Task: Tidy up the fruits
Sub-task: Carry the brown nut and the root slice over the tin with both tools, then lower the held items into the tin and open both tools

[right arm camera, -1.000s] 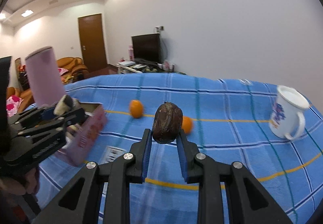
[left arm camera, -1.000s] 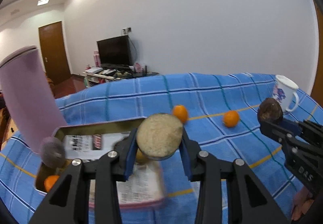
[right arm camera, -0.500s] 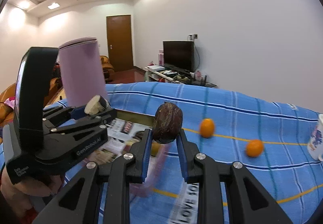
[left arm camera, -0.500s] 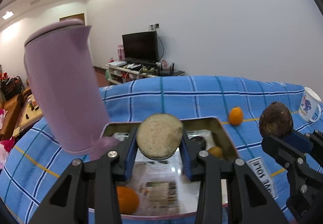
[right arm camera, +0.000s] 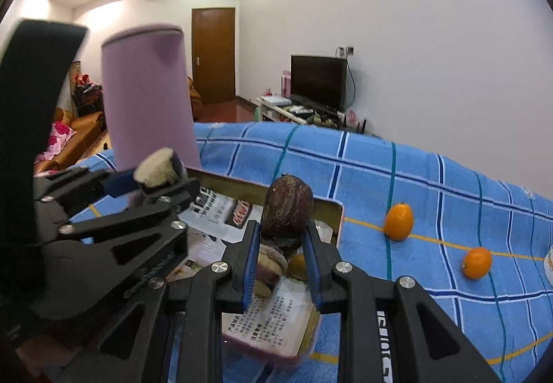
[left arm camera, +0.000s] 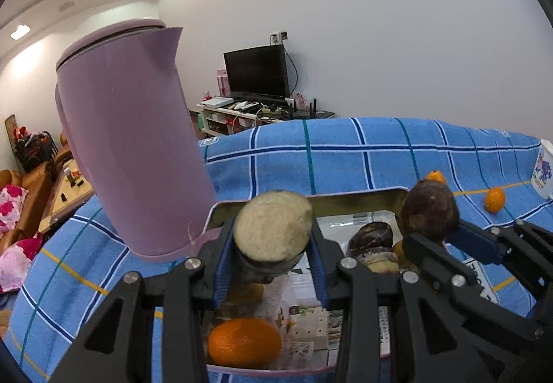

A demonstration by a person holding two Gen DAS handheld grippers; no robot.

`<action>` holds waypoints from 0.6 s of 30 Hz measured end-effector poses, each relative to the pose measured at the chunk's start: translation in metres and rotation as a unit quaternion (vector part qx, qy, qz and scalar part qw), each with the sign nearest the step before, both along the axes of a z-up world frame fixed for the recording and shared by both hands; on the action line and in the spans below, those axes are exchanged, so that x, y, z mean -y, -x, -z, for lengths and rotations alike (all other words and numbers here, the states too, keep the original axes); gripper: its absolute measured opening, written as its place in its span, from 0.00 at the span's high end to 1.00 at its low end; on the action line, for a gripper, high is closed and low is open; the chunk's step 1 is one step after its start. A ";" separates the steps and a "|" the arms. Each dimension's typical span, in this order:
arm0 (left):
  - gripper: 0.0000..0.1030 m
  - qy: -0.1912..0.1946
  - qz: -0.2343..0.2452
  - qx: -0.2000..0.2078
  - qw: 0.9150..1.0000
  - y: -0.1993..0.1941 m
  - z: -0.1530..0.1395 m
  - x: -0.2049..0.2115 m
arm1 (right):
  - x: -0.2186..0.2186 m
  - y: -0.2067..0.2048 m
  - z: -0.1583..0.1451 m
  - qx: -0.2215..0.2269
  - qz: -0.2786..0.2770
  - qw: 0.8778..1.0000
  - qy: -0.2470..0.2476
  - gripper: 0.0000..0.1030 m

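My left gripper (left arm camera: pixel 273 265) is shut on a cut fruit half (left arm camera: pixel 273 232), its pale flesh facing the camera, above the near part of a pink tin tray (left arm camera: pixel 311 198) lined with printed paper. My right gripper (right arm camera: pixel 281 265) is shut on a dark brown whole fruit (right arm camera: pixel 287 212), held over the tray's (right arm camera: pixel 331 206) right side; this fruit (left arm camera: pixel 430 212) also shows in the left wrist view. Inside the tray lie an orange (left arm camera: pixel 243 343), another dark fruit (left arm camera: pixel 371 236) and a cut piece (right arm camera: pixel 269 265). Two small oranges (right arm camera: pixel 399 220) (right arm camera: pixel 477 262) sit on the blue checked cloth.
A tall purple jug (left arm camera: pixel 133 158) stands just left of the tray, close to the left gripper. A white flowered mug (left arm camera: pixel 542 172) is at the far right of the cloth (left arm camera: pixel 345 155). Beyond the table are a TV stand, a door and a sofa.
Both grippers carried their fruits leftwards across the cloth to above the tray. The jug now looms close on the left, and the two loose oranges have fallen away to the right.
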State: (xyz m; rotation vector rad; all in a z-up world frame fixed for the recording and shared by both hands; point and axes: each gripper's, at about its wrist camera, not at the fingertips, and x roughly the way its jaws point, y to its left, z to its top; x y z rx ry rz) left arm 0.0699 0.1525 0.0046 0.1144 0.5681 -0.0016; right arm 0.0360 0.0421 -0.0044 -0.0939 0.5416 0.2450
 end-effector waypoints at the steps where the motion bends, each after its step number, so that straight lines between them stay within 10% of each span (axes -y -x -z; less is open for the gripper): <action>1: 0.61 -0.004 0.001 0.001 1.000 0.000 0.001 0.002 | 0.001 -0.003 0.002 -0.004 0.001 1.000 -0.001 0.74; 18: 0.61 0.008 0.030 -0.016 0.999 -0.010 0.008 0.002 | 0.006 -0.017 0.008 -0.036 -0.004 0.999 -0.008 0.74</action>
